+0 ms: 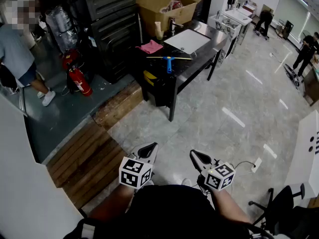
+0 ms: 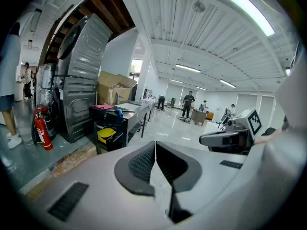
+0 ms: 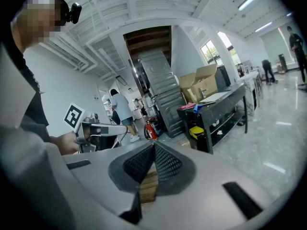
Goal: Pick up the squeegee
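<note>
The squeegee (image 1: pixel 168 59) has a blue handle and a long thin yellowish blade. It lies on the dark metal table (image 1: pixel 199 54) far ahead, and its blue handle also shows in the left gripper view (image 2: pixel 118 111) and the right gripper view (image 3: pixel 197 108). My left gripper (image 1: pixel 151 148) and right gripper (image 1: pixel 196 156) are held low, close to the body and side by side, several steps short of the table. The left gripper (image 2: pixel 155 145) has its jaws together with nothing between them. The right gripper (image 3: pixel 153 146) is also shut and holds nothing.
On the table lie a pink cloth (image 1: pixel 151 47) and a white board (image 1: pixel 187 40), with a cardboard box (image 1: pixel 169 1) behind. A red fire extinguisher (image 1: pixel 79 81) and a person (image 1: pixel 17 59) stand left of it. A wooden step (image 1: pixel 89 153) lies at left, an office chair (image 1: pixel 279 208) at right.
</note>
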### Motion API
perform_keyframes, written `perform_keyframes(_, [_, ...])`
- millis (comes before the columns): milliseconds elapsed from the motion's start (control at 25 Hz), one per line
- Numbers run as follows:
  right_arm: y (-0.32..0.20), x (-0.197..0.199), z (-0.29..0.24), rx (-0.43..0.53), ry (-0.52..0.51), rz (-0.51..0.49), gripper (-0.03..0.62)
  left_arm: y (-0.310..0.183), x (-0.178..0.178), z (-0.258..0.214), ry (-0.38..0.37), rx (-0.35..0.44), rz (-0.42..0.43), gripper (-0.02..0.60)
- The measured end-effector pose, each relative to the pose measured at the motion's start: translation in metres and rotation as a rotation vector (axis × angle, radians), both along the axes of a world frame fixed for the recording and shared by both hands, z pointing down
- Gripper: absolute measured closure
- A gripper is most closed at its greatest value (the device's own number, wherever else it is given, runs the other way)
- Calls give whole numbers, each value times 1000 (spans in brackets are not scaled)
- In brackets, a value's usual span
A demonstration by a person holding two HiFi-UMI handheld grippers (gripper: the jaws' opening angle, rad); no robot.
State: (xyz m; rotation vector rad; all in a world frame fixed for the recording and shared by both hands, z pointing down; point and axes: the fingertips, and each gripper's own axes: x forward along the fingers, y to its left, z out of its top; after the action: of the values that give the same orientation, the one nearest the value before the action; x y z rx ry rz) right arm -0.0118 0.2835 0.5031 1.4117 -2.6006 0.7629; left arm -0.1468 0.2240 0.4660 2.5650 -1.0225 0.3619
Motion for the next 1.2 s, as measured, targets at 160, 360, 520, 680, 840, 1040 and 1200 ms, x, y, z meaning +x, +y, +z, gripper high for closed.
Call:
perform_keyframes(160, [-5,-1,-3,8,7,-3,586,-3,2,-2,-1,3,4,563])
perform_keyframes(360, [-6,-3,-3,14,11,-9,586,-5,3,-2,1,8,8,563])
perform_keyframes(520, [-5,-4,-4,17,0,-10,586,-4,4,-1,3,3,11,563])
perform_keyframes(680, [-8,-12,-7,23,-11,-27,585,-6,1,1,71,-63,-3,563])
perform_keyframes(840, [-10,-16,-6,17,-25,-28,585,-5,-5,4,80,-81,-20,563])
perform_keyframes(1040, [-16,-22,-1,6,-8,-20,585,-6,-16,7,62,-67,-25,563])
perform_keyframes(1200, [-19,-31,-2,9,5,-27,585,-12,-27,6,62,-59,-36,563])
